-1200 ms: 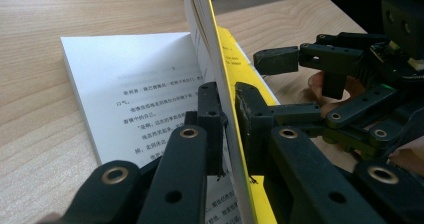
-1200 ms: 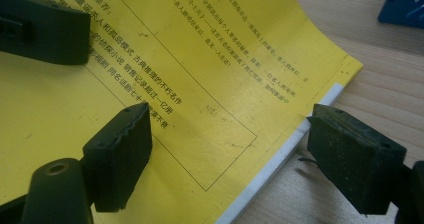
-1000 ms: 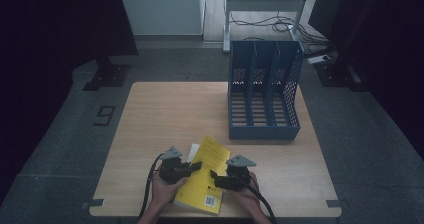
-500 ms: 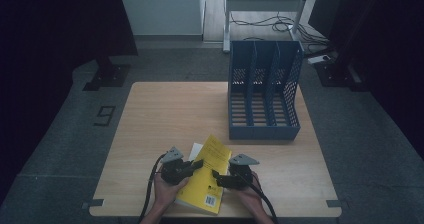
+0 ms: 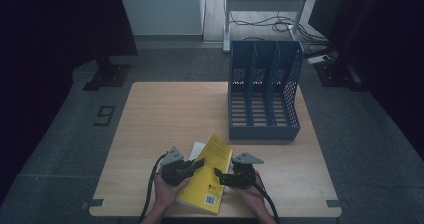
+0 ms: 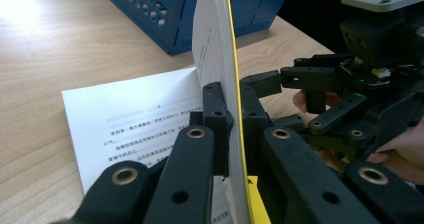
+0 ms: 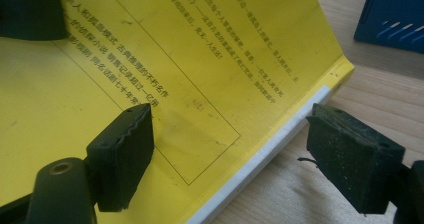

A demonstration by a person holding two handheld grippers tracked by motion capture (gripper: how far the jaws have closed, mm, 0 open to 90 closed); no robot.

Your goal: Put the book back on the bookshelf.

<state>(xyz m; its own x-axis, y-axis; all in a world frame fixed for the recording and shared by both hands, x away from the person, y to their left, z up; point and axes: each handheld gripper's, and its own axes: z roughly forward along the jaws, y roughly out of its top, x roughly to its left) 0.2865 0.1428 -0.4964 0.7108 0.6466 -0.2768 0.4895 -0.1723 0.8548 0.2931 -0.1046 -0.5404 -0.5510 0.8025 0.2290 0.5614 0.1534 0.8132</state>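
A yellow paperback book (image 5: 214,181) lies at the table's front edge, partly open. My left gripper (image 5: 200,163) is at its left edge, shut on the yellow cover and a sheaf of pages (image 6: 215,34), holding them up on edge. One white printed page (image 6: 140,114) lies flat on the table beneath. My right gripper (image 5: 218,174) is open at the book's right side. In the right gripper view its left pad (image 7: 125,154) hangs over the yellow cover (image 7: 200,49) and its right pad (image 7: 355,159) over bare wood, with the book's edge between them.
A blue three-slot file rack (image 5: 264,99) stands on its back at the far right of the wooden table (image 5: 165,114). A person's hands hold both grippers at the front edge. The floor beyond holds a stand's base and cables.
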